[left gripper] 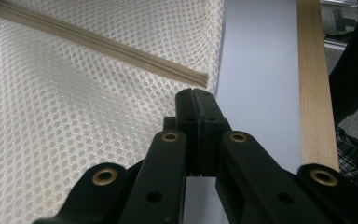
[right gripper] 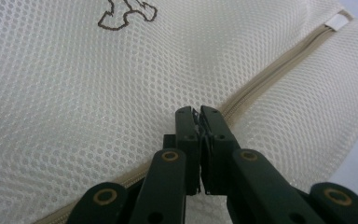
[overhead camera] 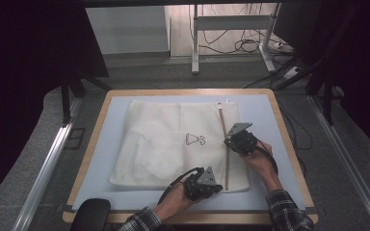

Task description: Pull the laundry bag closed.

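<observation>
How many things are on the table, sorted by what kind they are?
White mesh laundry bag with beige zipper: 1
Black two-jaw grippers, left gripper and right gripper: 2
Pale blue table mat: 1
Total: 4

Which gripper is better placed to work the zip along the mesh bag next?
Probably the right gripper: its shut fingers sit on the zip mid-length. The left gripper is shut at the bag's near corner, beside the zip's end.
</observation>
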Demonstrator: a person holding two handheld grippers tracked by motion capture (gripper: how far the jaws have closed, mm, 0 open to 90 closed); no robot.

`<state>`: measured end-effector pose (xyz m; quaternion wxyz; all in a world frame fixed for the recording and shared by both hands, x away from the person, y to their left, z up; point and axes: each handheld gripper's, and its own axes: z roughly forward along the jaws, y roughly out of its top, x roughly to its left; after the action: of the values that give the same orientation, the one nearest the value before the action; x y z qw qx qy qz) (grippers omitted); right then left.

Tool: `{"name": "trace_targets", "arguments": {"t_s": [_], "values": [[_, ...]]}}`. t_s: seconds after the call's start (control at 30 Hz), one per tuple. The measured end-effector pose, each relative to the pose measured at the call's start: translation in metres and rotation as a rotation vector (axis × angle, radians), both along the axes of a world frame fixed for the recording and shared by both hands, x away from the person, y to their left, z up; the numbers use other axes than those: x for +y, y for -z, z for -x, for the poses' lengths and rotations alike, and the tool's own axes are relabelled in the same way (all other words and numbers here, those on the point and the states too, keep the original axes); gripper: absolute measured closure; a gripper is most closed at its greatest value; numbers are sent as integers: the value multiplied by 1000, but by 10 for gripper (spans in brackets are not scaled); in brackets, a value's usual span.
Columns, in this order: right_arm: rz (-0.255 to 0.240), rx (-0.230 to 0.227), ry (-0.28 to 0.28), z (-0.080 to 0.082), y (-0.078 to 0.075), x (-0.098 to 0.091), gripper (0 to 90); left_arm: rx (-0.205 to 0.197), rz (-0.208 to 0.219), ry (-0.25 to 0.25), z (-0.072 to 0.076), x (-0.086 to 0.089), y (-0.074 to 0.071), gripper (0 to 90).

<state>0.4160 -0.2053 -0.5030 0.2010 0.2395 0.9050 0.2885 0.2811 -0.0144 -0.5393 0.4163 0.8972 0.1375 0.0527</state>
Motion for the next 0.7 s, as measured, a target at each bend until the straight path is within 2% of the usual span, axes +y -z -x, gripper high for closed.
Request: {"name": "trace_targets", "arguments": {"t_s": [0.43, 0.53, 0.7], "values": [[13, -3, 1, -14, 0, 2, 861, 4, 0, 1, 0, 0, 0, 900], [-1, -4, 6, -19, 0, 2, 860, 5, 1, 1, -1, 0, 0, 900], [18, -11, 5, -25, 1, 4, 861, 5, 0, 1, 0, 0, 0, 900]]}}
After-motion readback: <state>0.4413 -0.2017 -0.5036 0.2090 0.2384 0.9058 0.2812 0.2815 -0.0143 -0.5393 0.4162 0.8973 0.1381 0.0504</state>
